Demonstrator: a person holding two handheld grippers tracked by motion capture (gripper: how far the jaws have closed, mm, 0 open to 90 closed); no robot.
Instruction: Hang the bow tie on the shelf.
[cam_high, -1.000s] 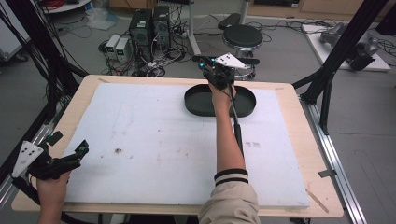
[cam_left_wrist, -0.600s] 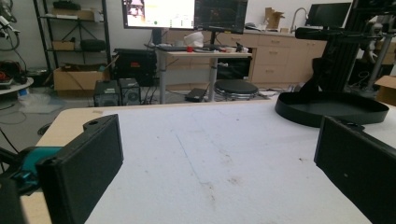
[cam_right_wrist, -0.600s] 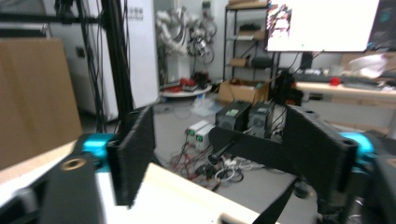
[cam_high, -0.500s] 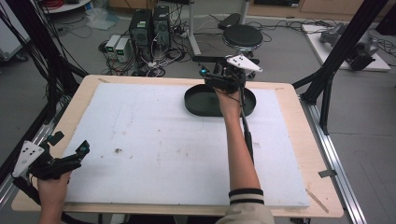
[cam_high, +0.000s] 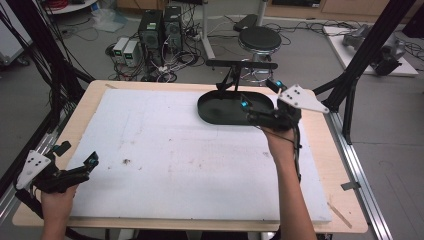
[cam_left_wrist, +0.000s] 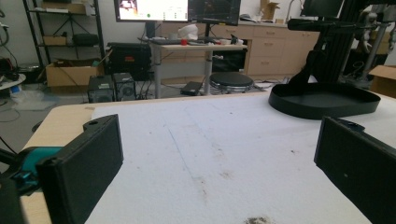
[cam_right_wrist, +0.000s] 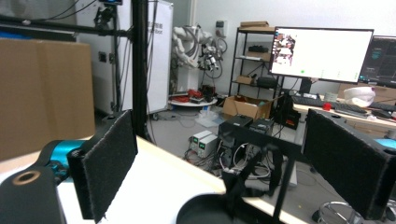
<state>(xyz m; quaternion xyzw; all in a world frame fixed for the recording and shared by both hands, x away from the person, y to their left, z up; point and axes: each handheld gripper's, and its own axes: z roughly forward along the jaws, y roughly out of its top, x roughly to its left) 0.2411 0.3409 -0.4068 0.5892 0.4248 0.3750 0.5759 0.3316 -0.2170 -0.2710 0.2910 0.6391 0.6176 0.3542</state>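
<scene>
A black oval tray (cam_high: 220, 112) lies at the back of the white foam mat (cam_high: 165, 165). In it stands a black stand (cam_high: 235, 75) with a level bar on top. My right gripper (cam_high: 258, 95) hovers at the tray's right end and points left. Its jaws have just been opening and stand wide apart with nothing between them. In the right gripper view, this gripper (cam_right_wrist: 219, 163) looks past the stand (cam_right_wrist: 261, 137) and the tray (cam_right_wrist: 205, 212), both farther off. My left gripper (cam_high: 77, 154) rests open at the near left corner; its own view (cam_left_wrist: 219, 163) shows bare mat, the tray (cam_left_wrist: 324, 100) beyond.
The mat covers a wooden table (cam_high: 332, 165). Black frame posts (cam_high: 360, 60) rise at the right and left edges. Behind the table are a round stool (cam_high: 260, 39), computer boxes (cam_high: 160, 25) and loose cables on the floor. A dark crumb patch (cam_high: 125, 161) marks the mat.
The right gripper has opened and let go at the stand's top. It has drawn back to the right and toward the person, a little higher. The left hand has kept still.
</scene>
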